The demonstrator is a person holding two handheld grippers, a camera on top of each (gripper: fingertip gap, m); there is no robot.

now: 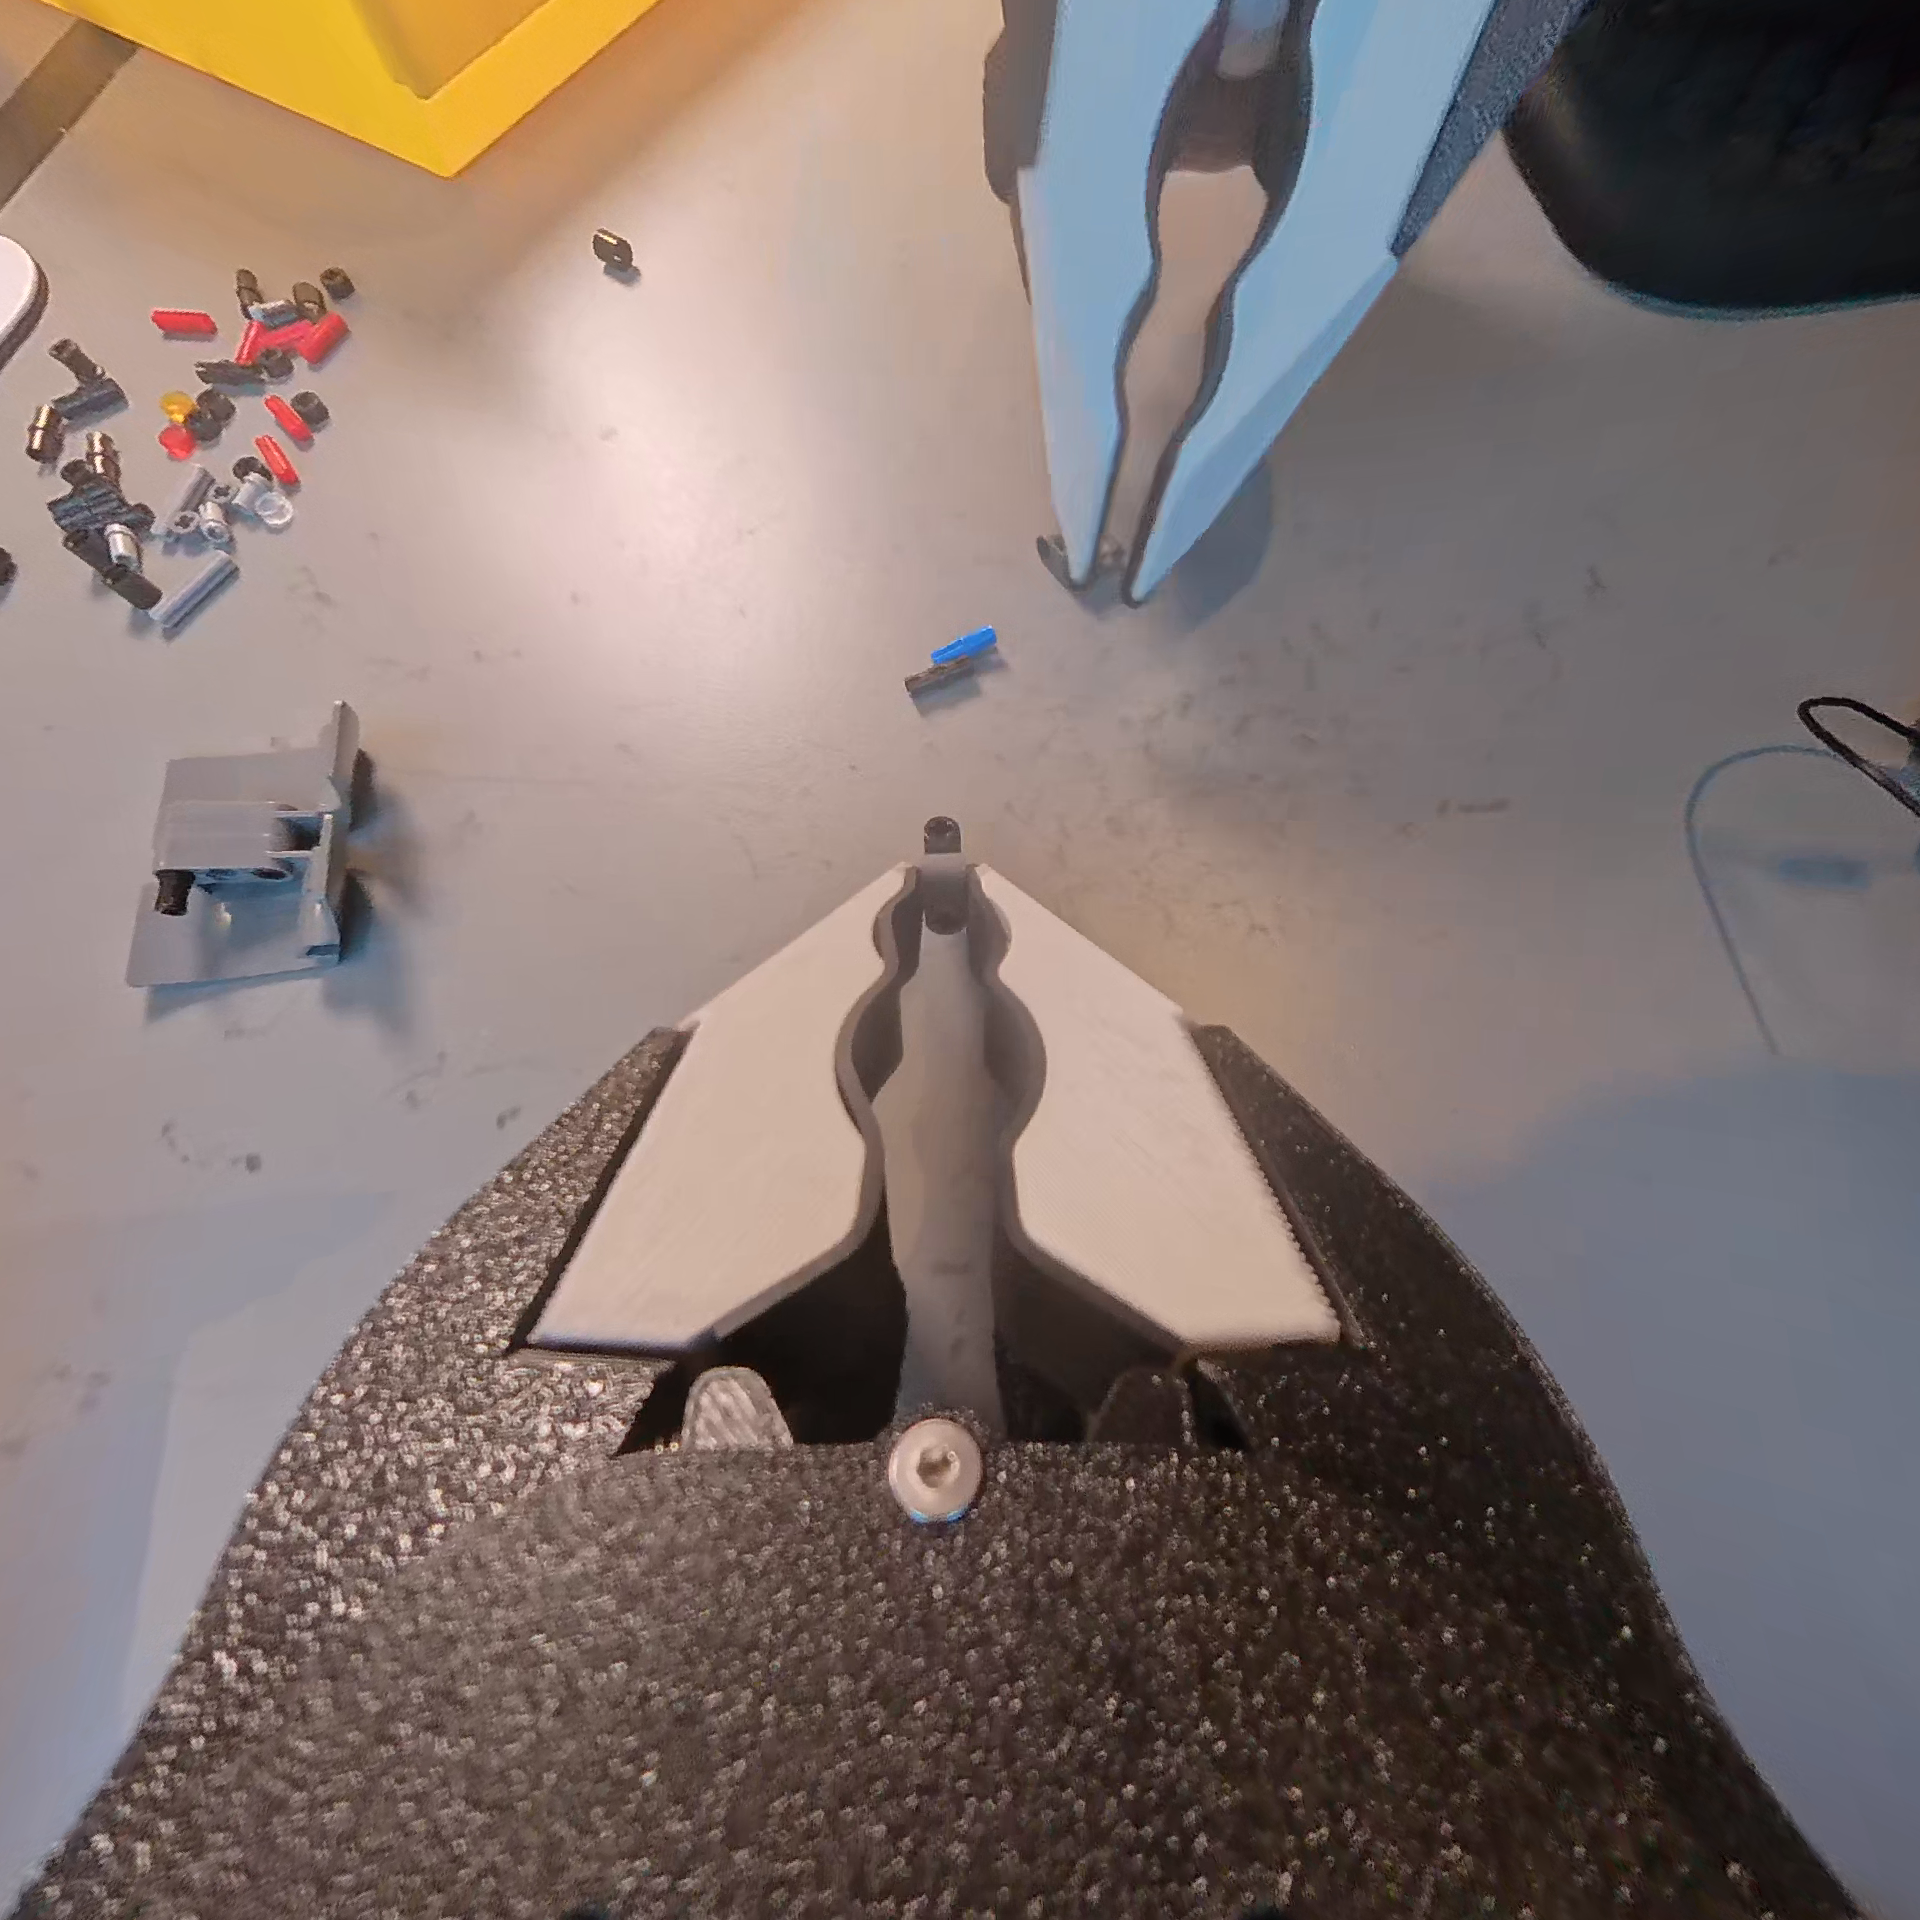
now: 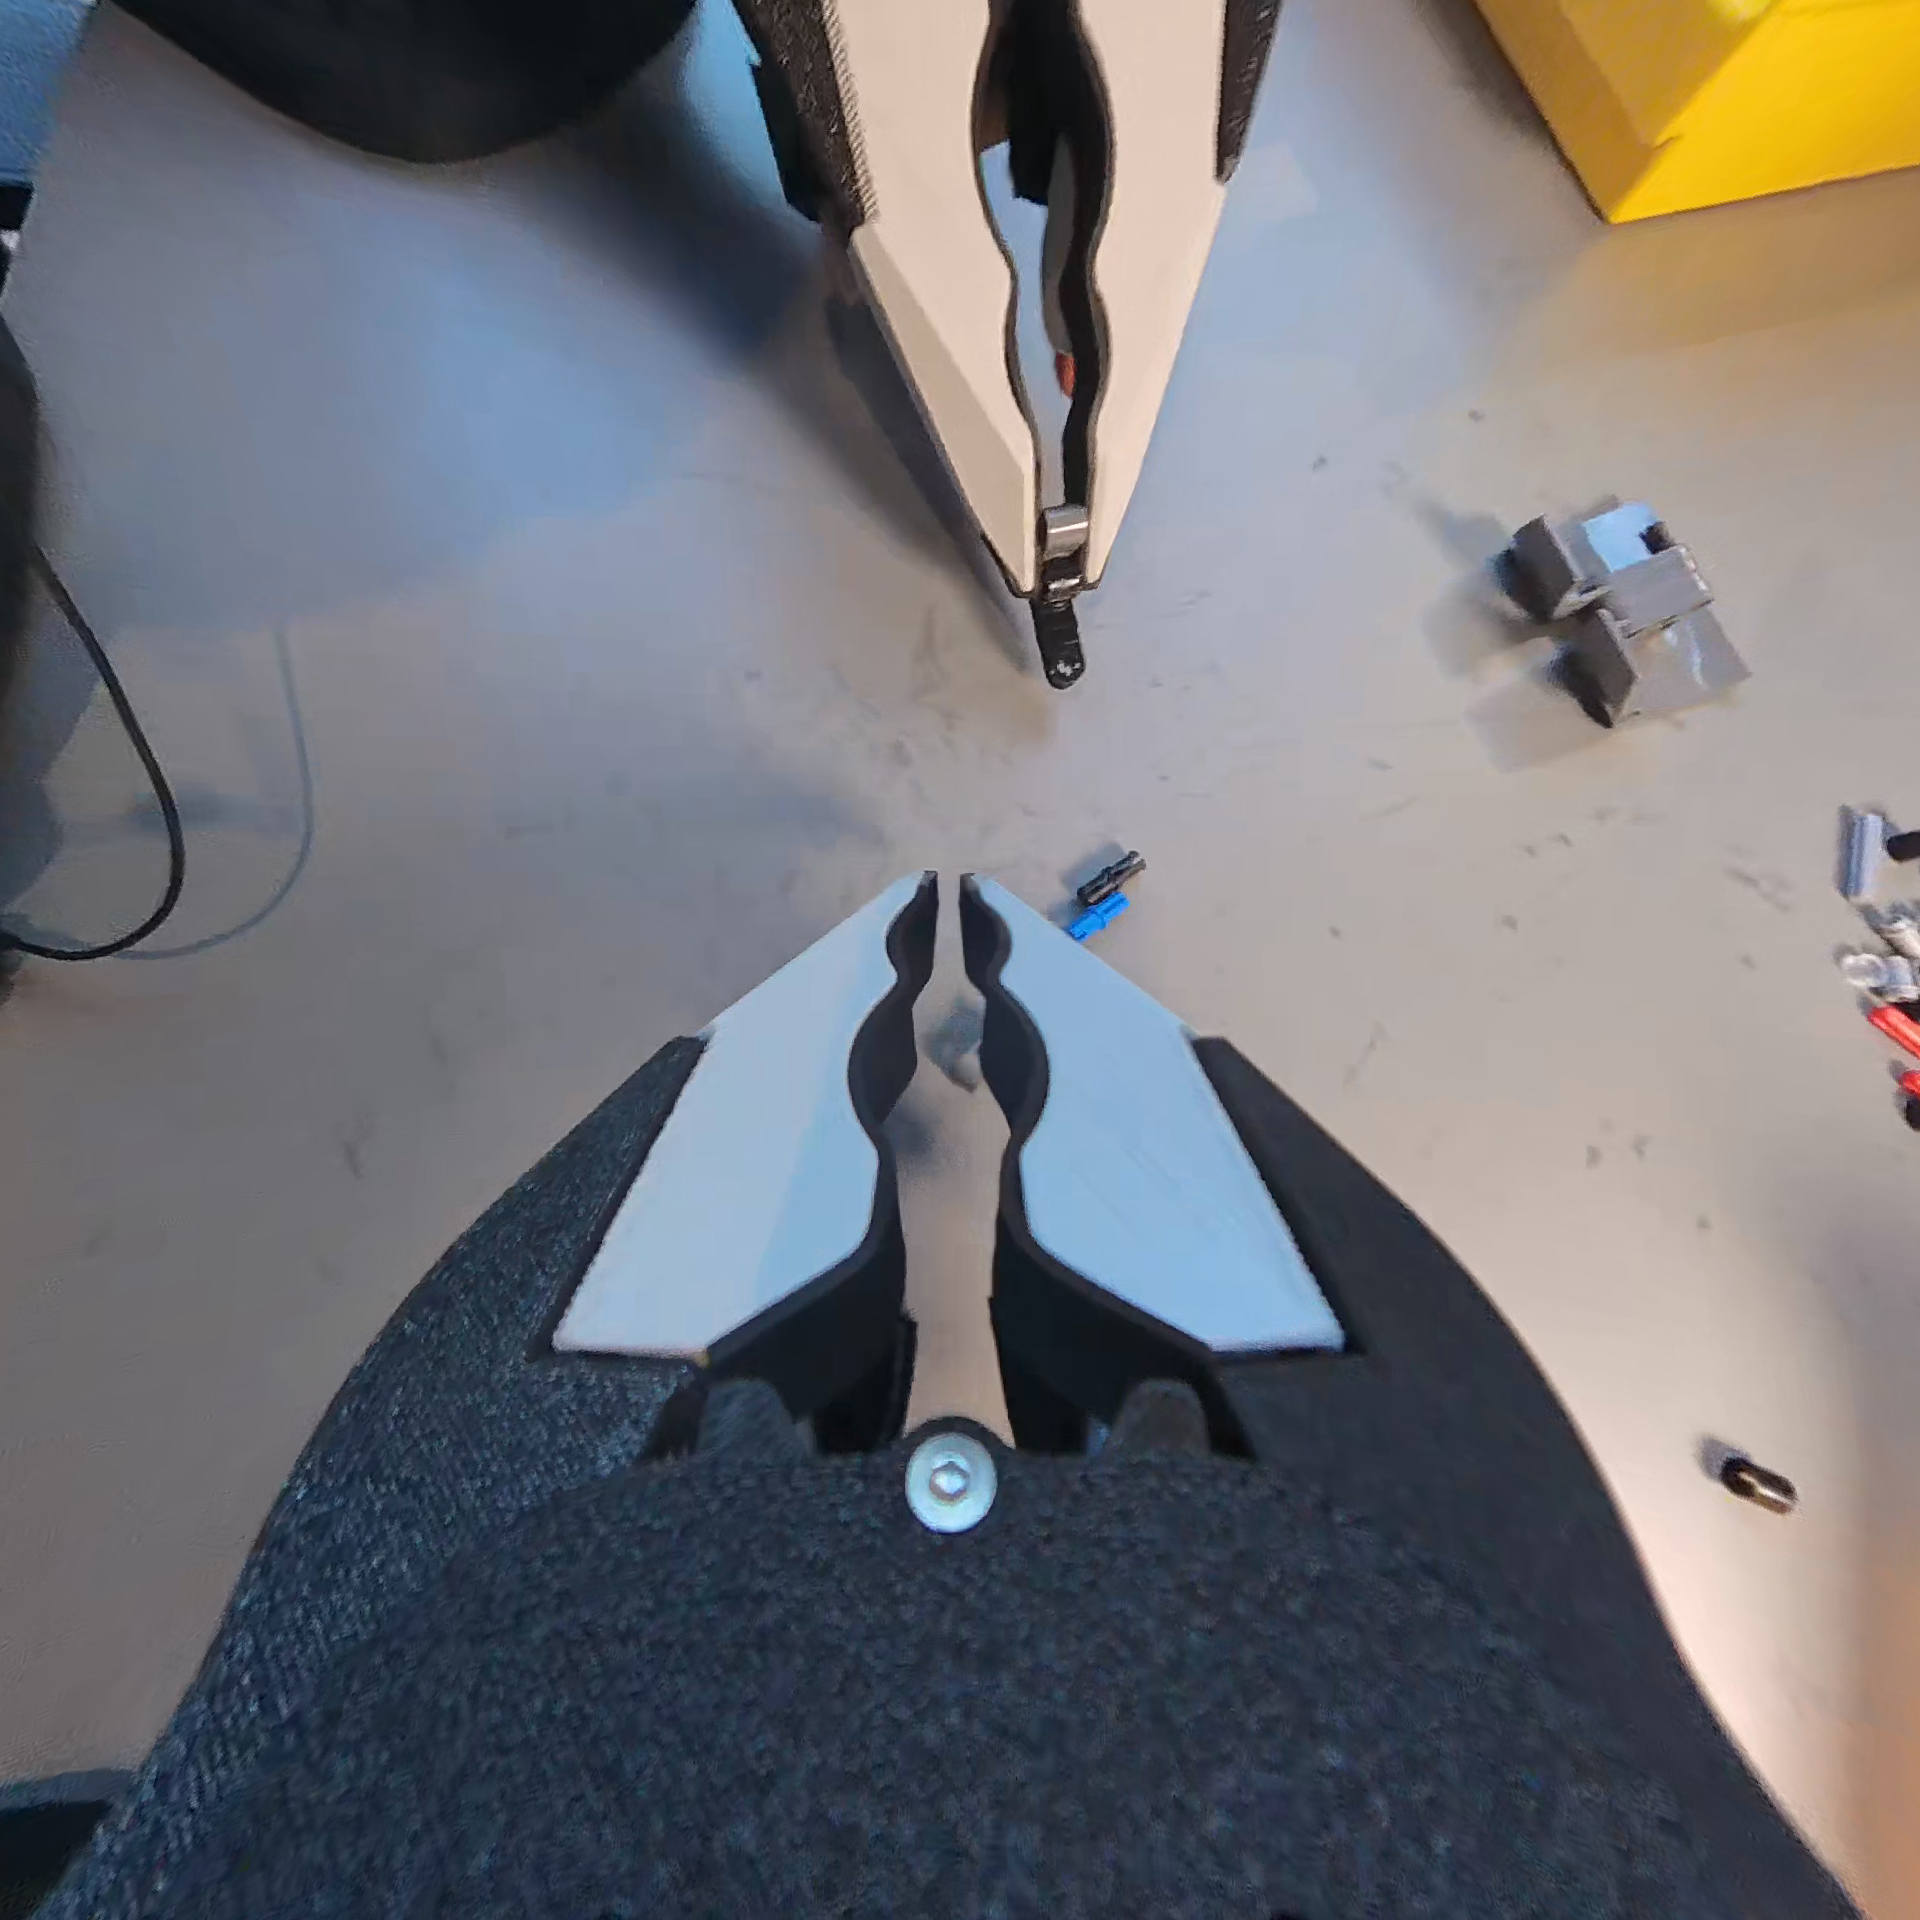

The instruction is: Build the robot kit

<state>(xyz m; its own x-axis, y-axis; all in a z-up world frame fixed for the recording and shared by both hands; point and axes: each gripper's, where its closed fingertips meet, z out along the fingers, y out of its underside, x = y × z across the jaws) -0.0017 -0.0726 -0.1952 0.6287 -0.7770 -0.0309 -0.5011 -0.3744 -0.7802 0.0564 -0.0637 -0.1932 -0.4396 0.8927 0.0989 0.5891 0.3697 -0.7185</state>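
My left gripper (image 1: 940, 881) is shut on a small black connector piece (image 1: 940, 831) whose end sticks out past the tips. In the right wrist view the left gripper (image 2: 1060, 587) comes in from the top, and the piece (image 2: 1062, 655) hangs just above the table. My right gripper (image 2: 948, 883) hovers low over the table with its jaws nearly together, leaving a narrow slit with nothing in it. It also shows in the left wrist view (image 1: 1107, 571). A blue pin (image 2: 1096, 920) and a black pin (image 2: 1110, 876) lie just right of its tips, between the two grippers (image 1: 956, 660).
A grey block assembly (image 1: 249, 862) (image 2: 1621, 623) sits on the grey table. A pile of small red, black and grey parts (image 1: 187, 416) (image 2: 1886, 987) lies beyond it. There is a yellow box (image 1: 416, 62) (image 2: 1745, 94), a lone black pin (image 1: 613, 249) (image 2: 1751, 1486), and a black cable (image 2: 156, 810). Spacing between my two grippers at the tips: around 7 centimetres. Between my right fingertips and the black pin (image 2: 1110, 876) there is roughly 4 centimetres. The left camera catches it too, in the left wrist view (image 1: 938, 675).
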